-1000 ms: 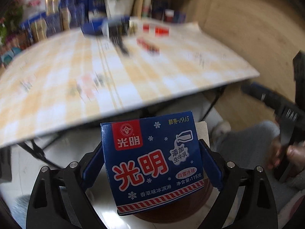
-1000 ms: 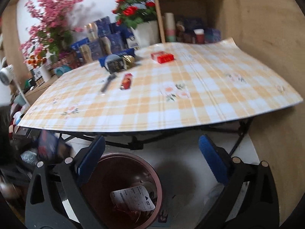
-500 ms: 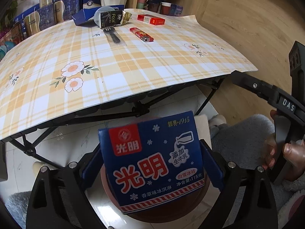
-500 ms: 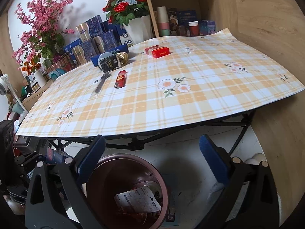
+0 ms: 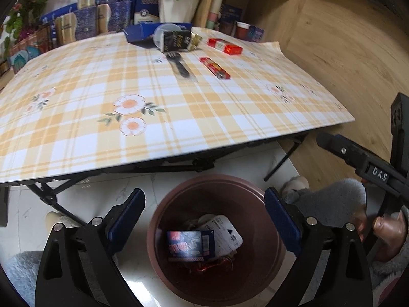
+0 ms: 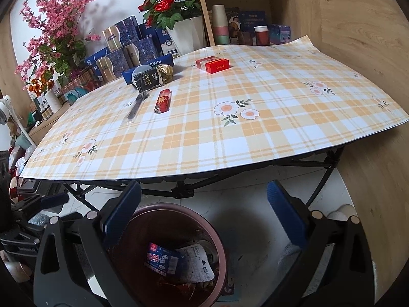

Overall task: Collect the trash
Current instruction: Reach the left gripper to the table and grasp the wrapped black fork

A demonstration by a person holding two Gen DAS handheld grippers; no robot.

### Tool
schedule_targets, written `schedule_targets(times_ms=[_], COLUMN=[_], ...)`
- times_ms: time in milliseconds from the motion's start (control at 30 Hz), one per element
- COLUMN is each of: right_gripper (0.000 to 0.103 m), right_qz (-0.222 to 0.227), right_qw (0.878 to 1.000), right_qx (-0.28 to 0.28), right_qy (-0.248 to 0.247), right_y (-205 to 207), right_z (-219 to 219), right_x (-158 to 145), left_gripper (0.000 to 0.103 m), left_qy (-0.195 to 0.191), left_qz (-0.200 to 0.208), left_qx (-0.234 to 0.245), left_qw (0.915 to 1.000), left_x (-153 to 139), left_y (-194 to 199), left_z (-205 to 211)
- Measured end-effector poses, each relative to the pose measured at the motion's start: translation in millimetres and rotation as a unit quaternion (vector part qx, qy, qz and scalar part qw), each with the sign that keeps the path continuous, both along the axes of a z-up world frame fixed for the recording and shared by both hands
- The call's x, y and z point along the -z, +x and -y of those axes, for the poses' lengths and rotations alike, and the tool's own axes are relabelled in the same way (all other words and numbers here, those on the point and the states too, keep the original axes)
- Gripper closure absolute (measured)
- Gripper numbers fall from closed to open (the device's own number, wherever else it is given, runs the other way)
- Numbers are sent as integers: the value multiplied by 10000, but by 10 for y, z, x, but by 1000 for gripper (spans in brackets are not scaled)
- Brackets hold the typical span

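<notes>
Brown bin (image 5: pixel 258 199) holding blue carton (image 5: pixel 190 246), both tongs (image 5: pixel 204 220) (image 6: pixel 204 217) released above; lighter (image 6: pixel 162 101), fork (image 6: pixel 138 103) on table (image 6: pixel 281 133)

we log a folding table (image 6: pixel 255 138) with plaid cloth ahead of the tools. on it: black fork (image 6: pixel 138 103), red lighter (image 6: pixel 162 101), red box (image 6: pixel 212 64), black packet (image 6: pixel 147 81). on the floor (image 5: pixel 76 204) below: brown bin (image 5: pixel 271 230).
</notes>
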State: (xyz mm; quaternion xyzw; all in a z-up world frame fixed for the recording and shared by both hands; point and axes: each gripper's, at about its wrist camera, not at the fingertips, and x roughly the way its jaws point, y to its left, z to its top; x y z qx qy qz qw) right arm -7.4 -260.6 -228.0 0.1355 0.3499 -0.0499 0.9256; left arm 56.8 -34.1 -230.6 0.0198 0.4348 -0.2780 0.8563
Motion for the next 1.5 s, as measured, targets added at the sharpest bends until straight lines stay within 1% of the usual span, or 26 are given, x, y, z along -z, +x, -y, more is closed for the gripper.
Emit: schedule_targets(times_ms=[133,333,433,833,967,1133,1233,1333,1433,1500], right_gripper=[6,6,6,6,6,6,6,6,6,6], right_qz=[-46,-103,-74,-155,-162,-151,-134,-168,-227,-243], right_qw=[10000,9998,9998,9999,9999,9999,9999,9998,9997,9997], right_qx=[-17,-55,-81,-5,-16,-27,-43,-47,-48,-55], right_qy=[-46,-144,-168,-21,-12,8,-39,-26,28,31], right_y=[9,25,8,21,26,24,36,66,140,217], right_z=[-28,-70,-78,-30,-30,-25,-13,16,84,137], right_x=[11,16,3,32,36,27,-2,-32,-63,-100], left_gripper=[11,11,11,11,11,11,11,11,11,12], left_qy=[56,64,43,194,193,95,49,53,82,44], left_qz=[120,396,408,449,421,258,175,237,327,299], left_qx=[-286,-720,-862,-677,-733,-825,-882,-859,-816,-807], left_qw=[9995,9966,9954,9965,9962,9962,9959,9960,9961,9963], left_x=[-45,-181,-199,-147,-140,-140,-198,-314,-448,-515], left_y=[19,51,74,50,63,131,189,271,428,593], left_z=[-73,-234,-281,-184,-192,-243,-261,-233,-141,-62])
